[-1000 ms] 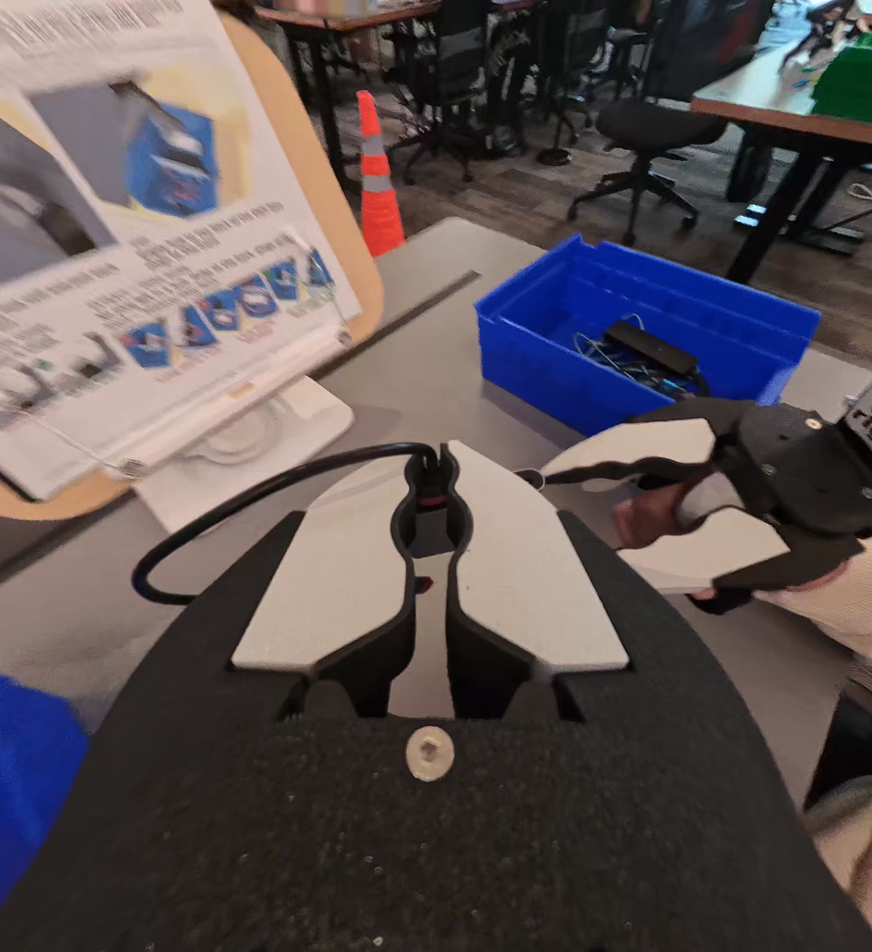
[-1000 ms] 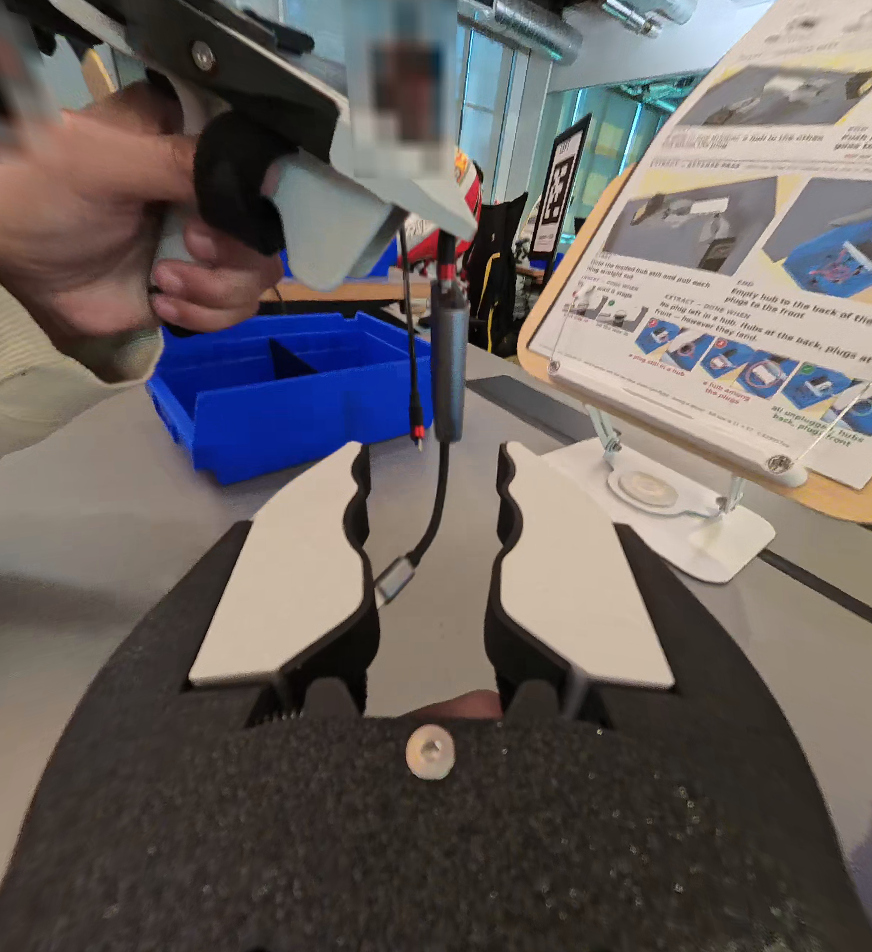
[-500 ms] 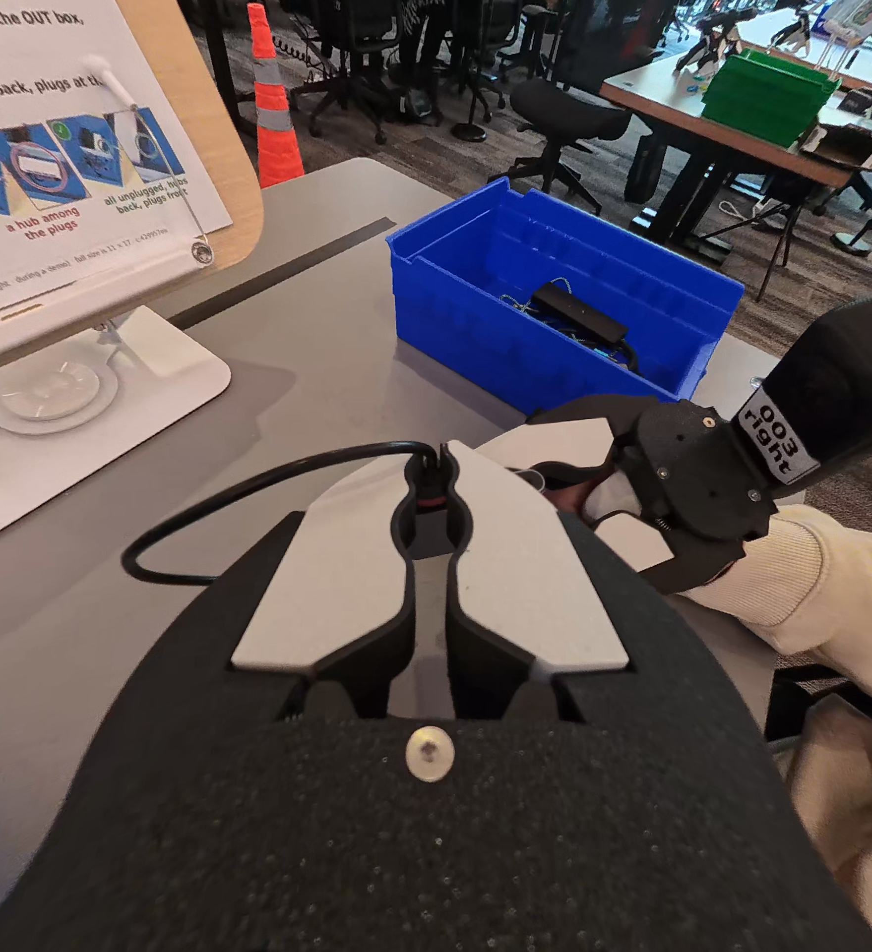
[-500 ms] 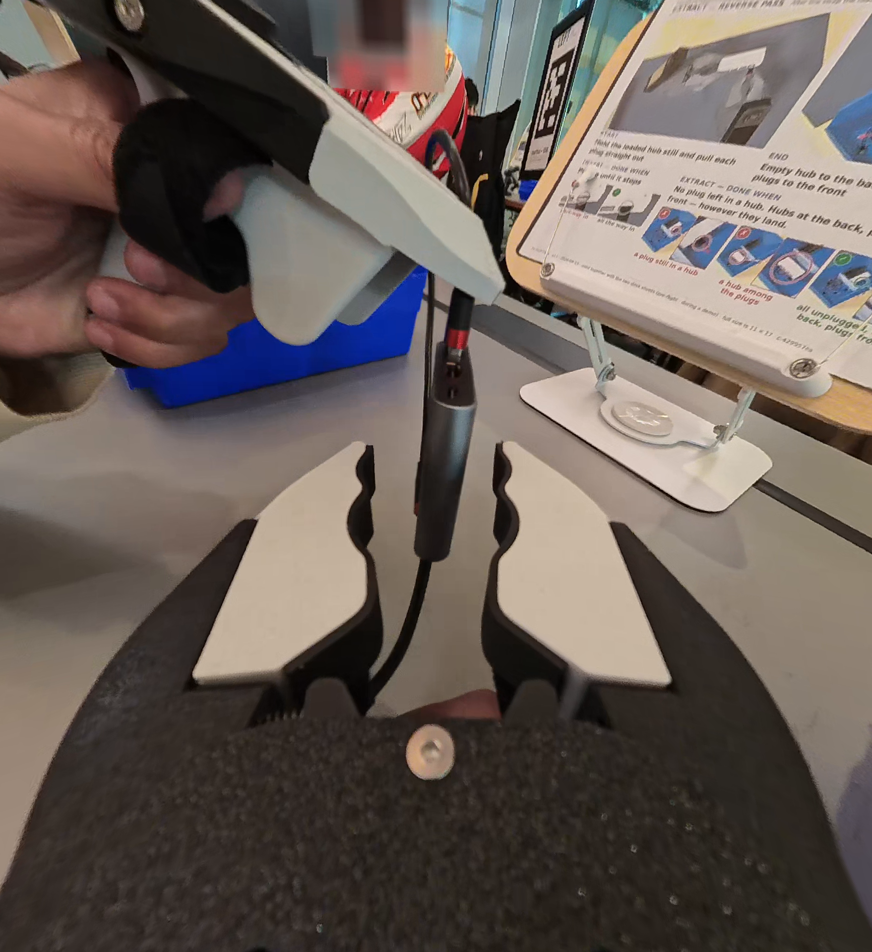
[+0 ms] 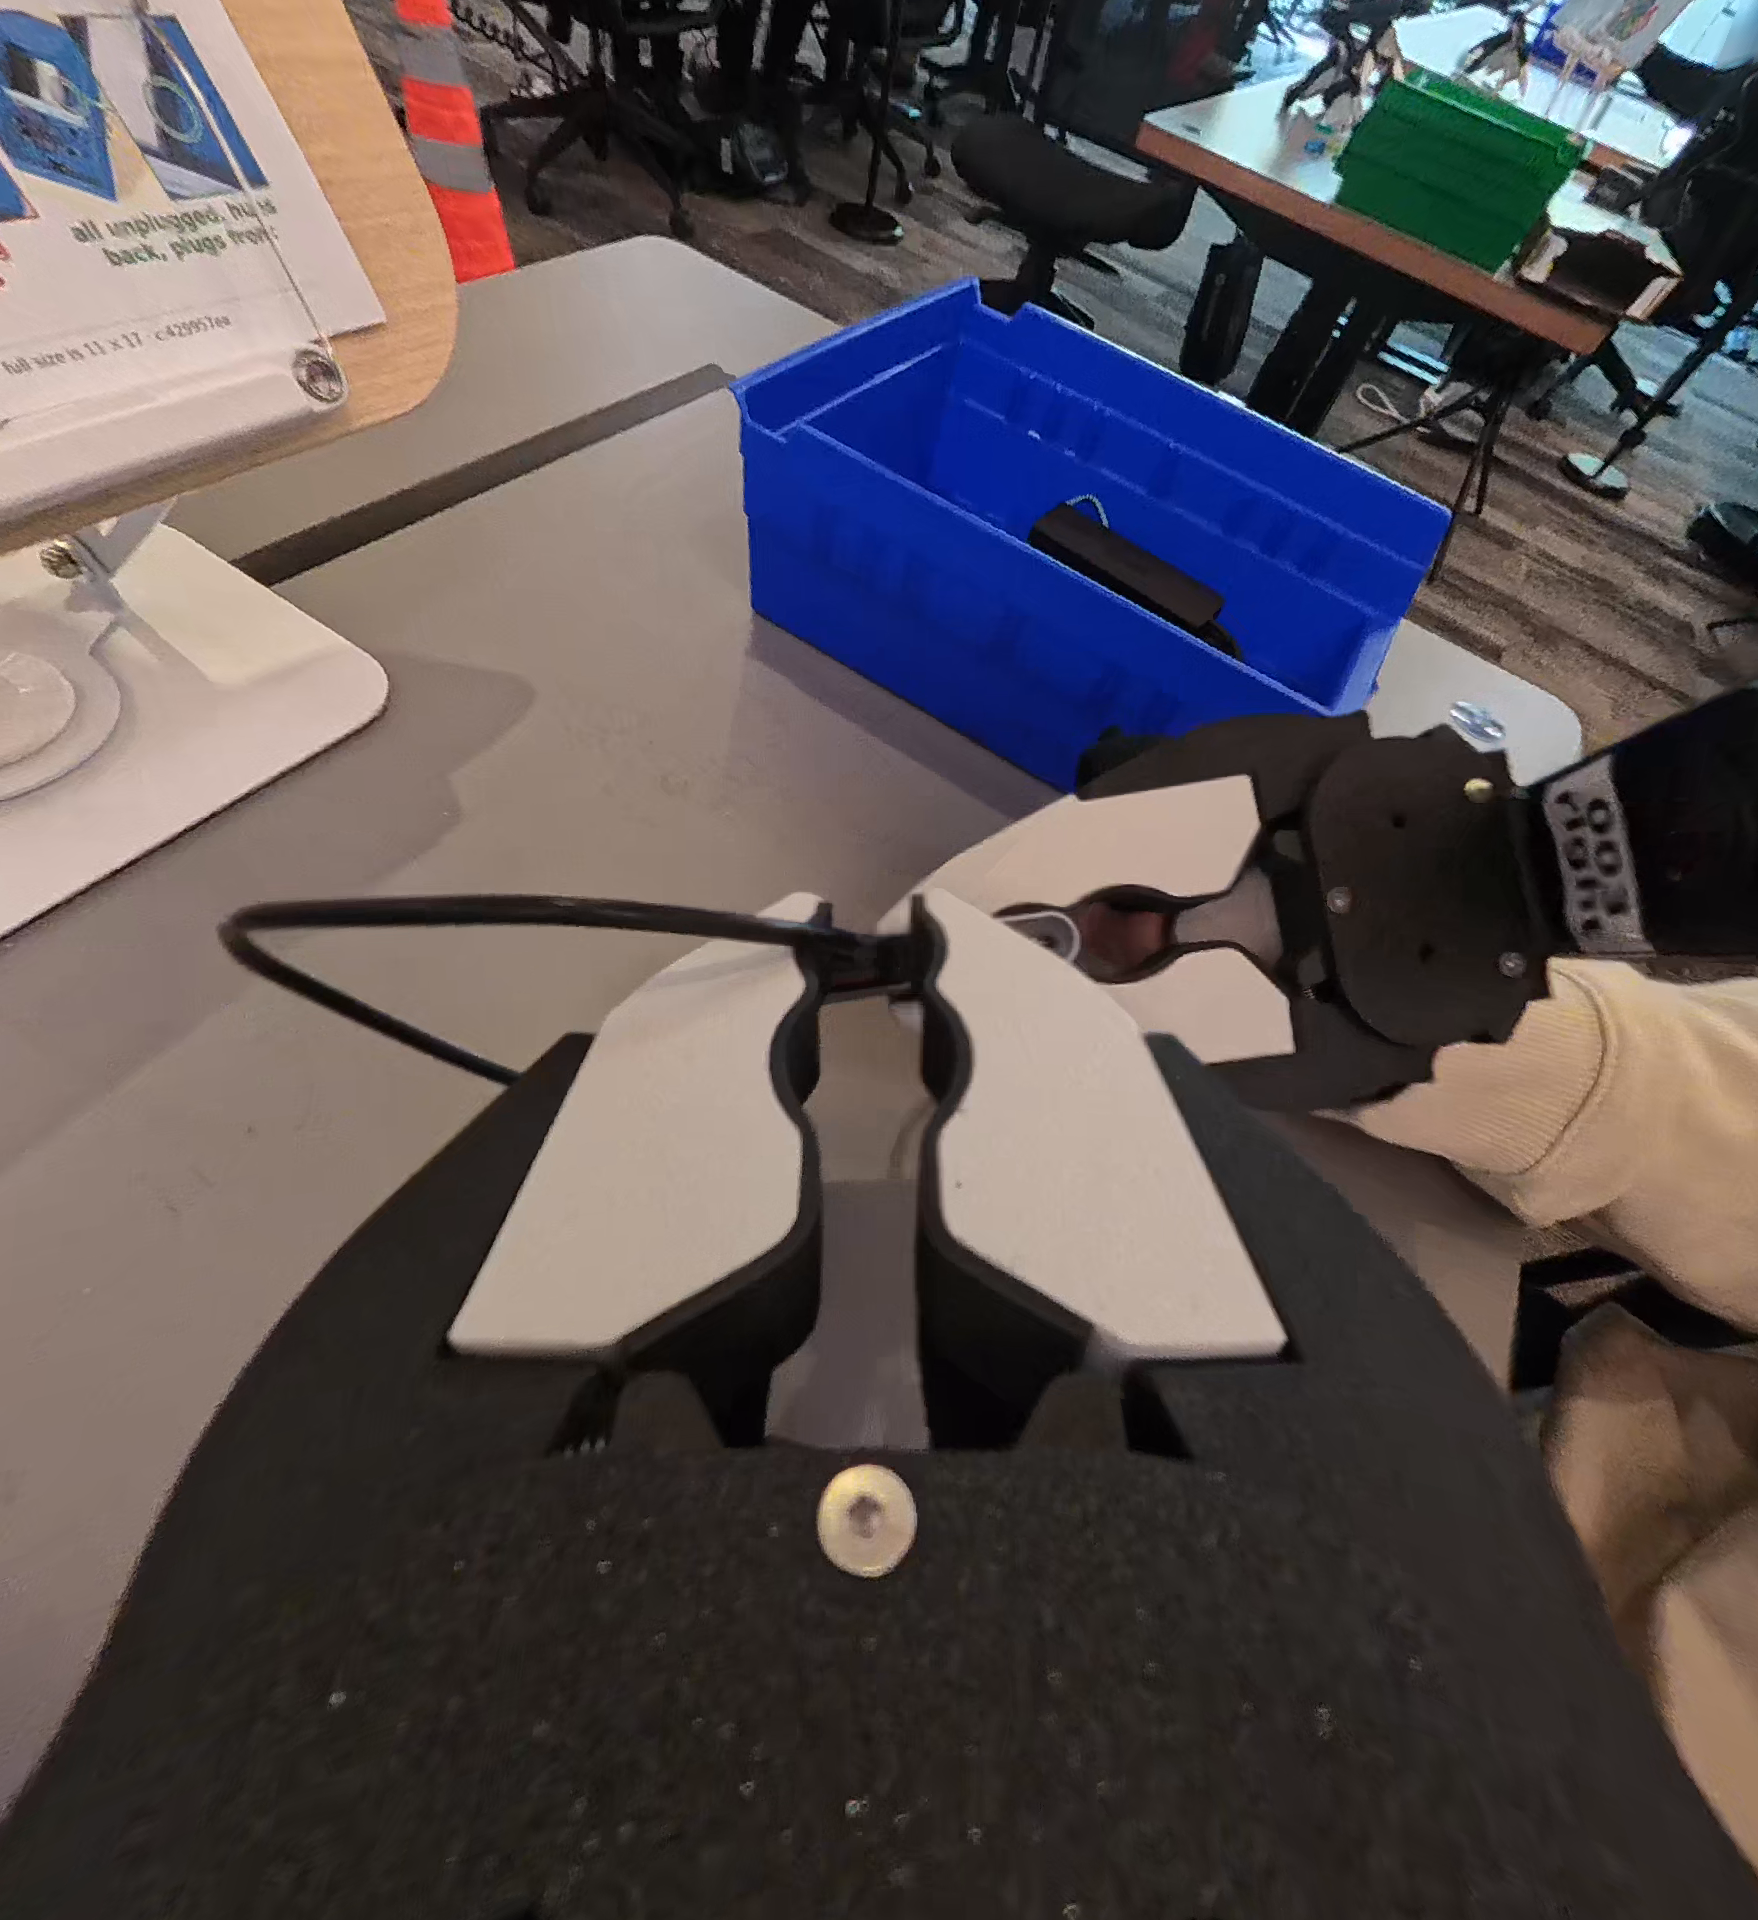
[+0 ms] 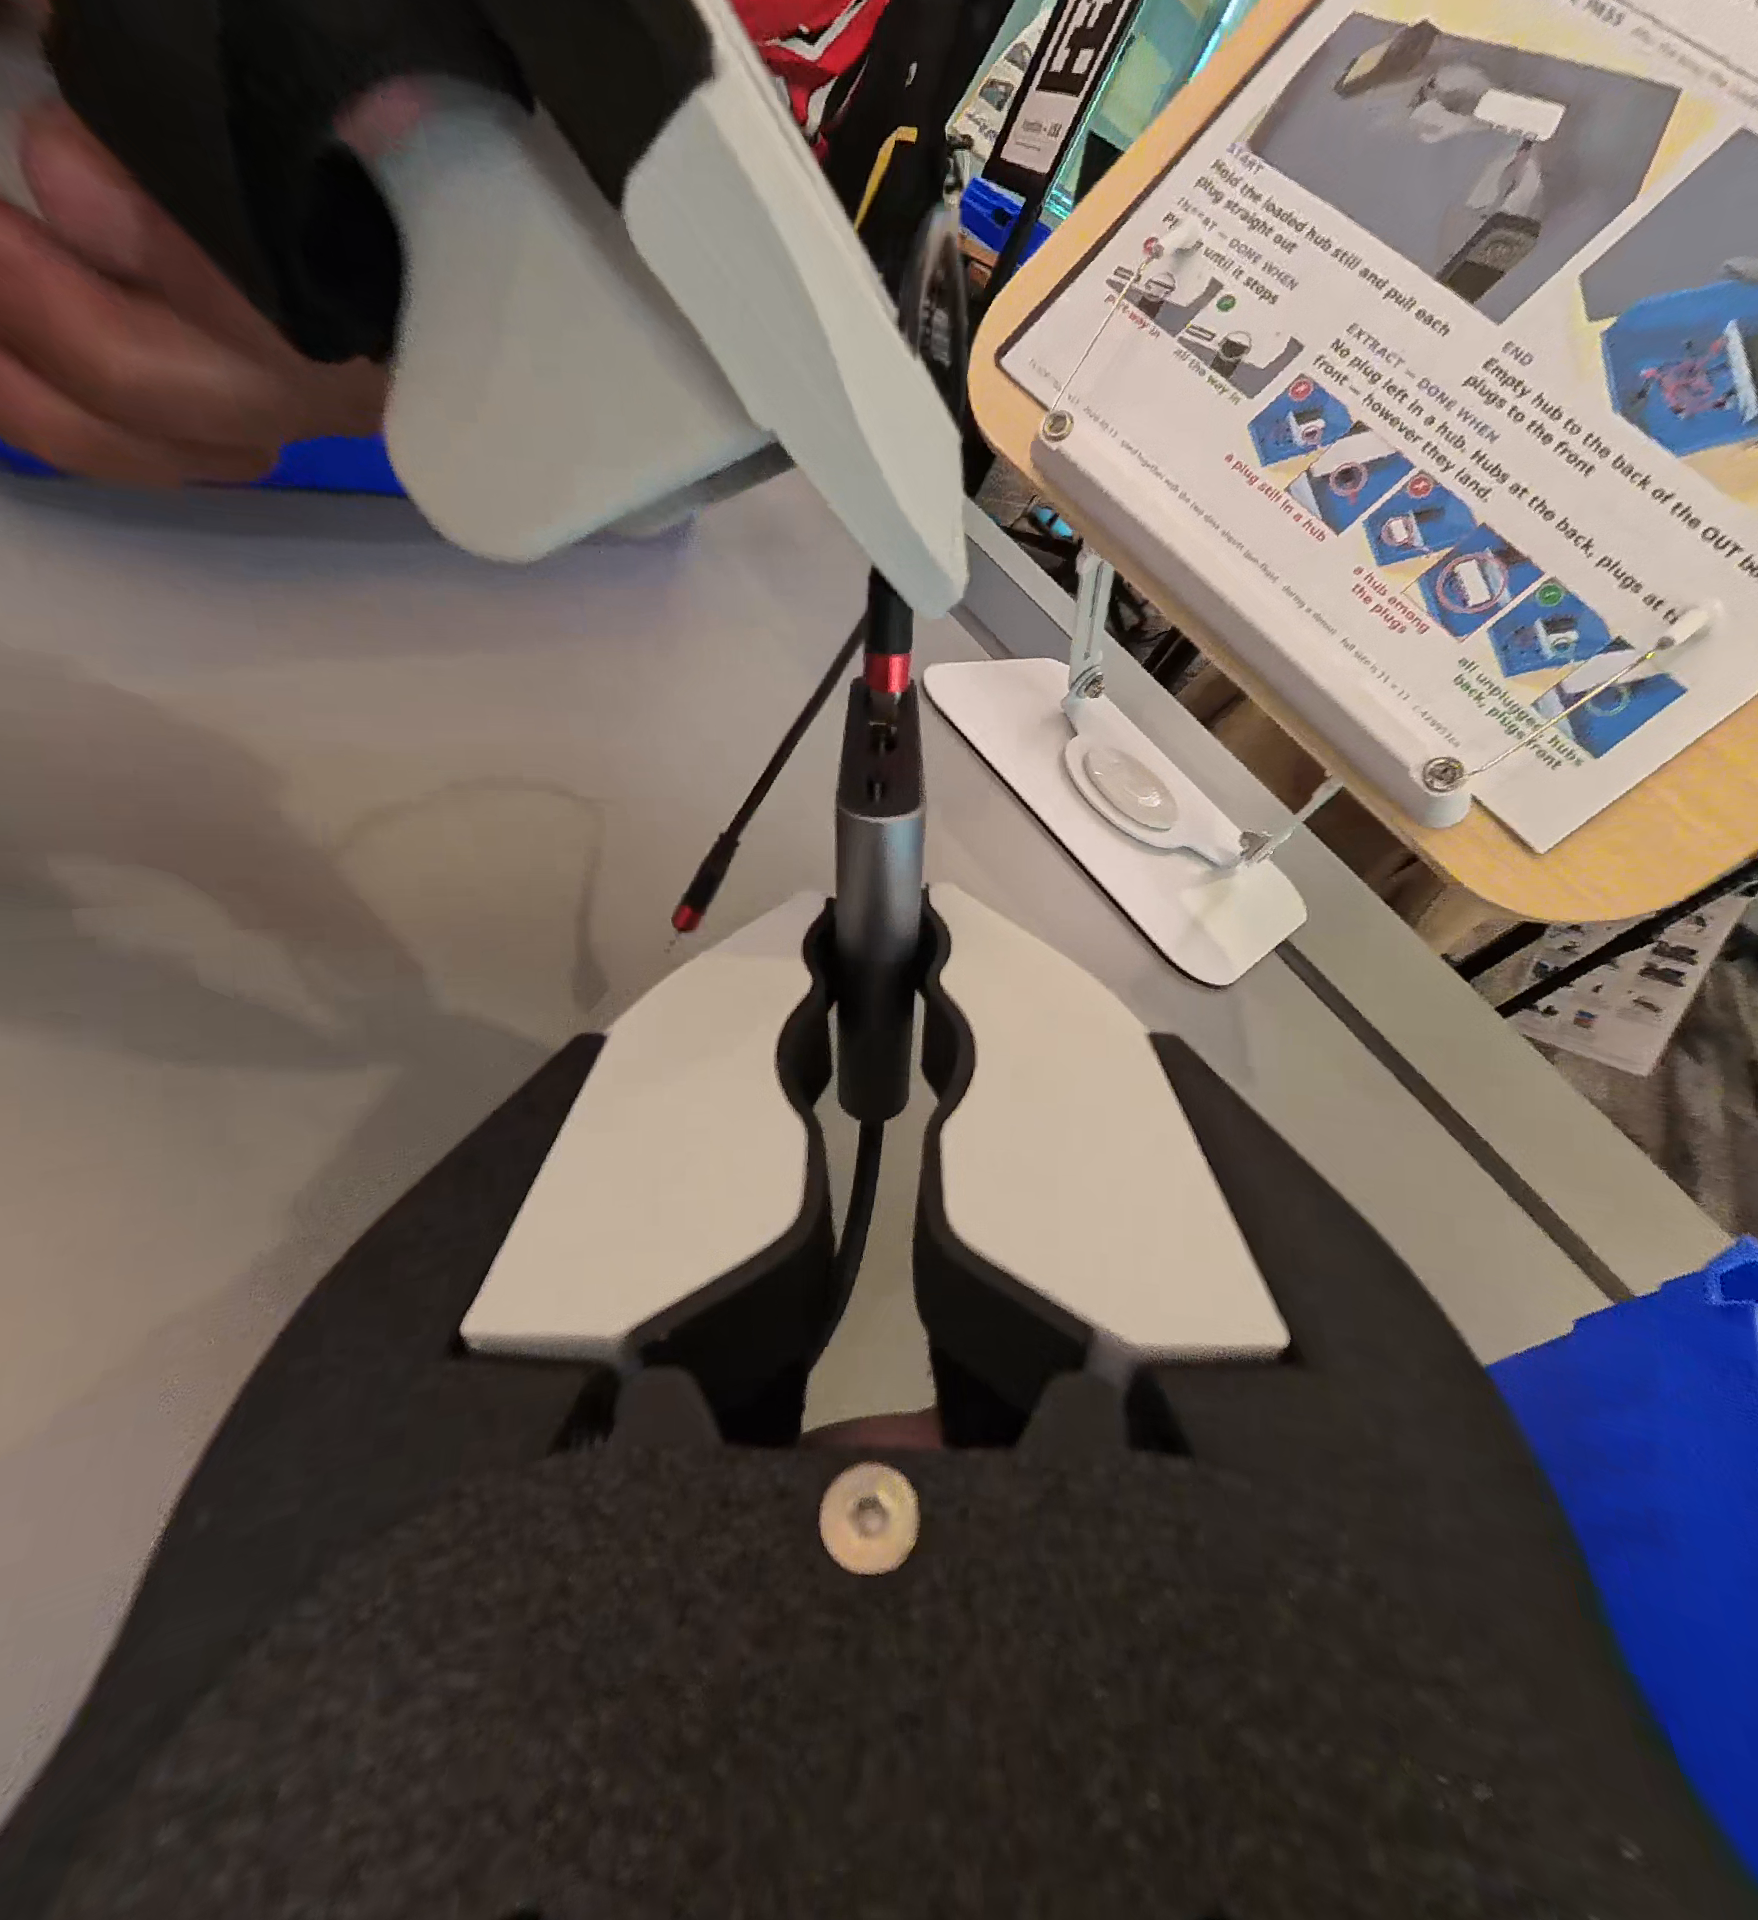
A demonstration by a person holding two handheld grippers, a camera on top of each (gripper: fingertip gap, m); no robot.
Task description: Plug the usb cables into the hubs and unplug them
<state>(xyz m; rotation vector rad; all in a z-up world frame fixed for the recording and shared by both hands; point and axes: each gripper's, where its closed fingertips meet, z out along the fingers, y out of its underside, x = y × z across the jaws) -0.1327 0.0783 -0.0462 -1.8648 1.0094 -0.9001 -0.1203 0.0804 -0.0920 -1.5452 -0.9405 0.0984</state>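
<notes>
Grippers meet above the table [image 5: 594,727]: left gripper [image 5: 870,951] pinches the cable plug [image 6: 883,665] from above, right gripper [image 6: 875,935] clamps the grey hub [image 6: 877,862] upright, plug seated in hub's top.

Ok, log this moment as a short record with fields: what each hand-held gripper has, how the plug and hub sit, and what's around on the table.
left hand-held gripper: shut on the cable plug, black with a red band
right hand-held gripper: shut on the grey hub
plug and hub: plug at the hub's end port; seating depth unclear
cable: loops left over the grey table
blue bin: holds a black hub
instruction board: on a white stand
</notes>
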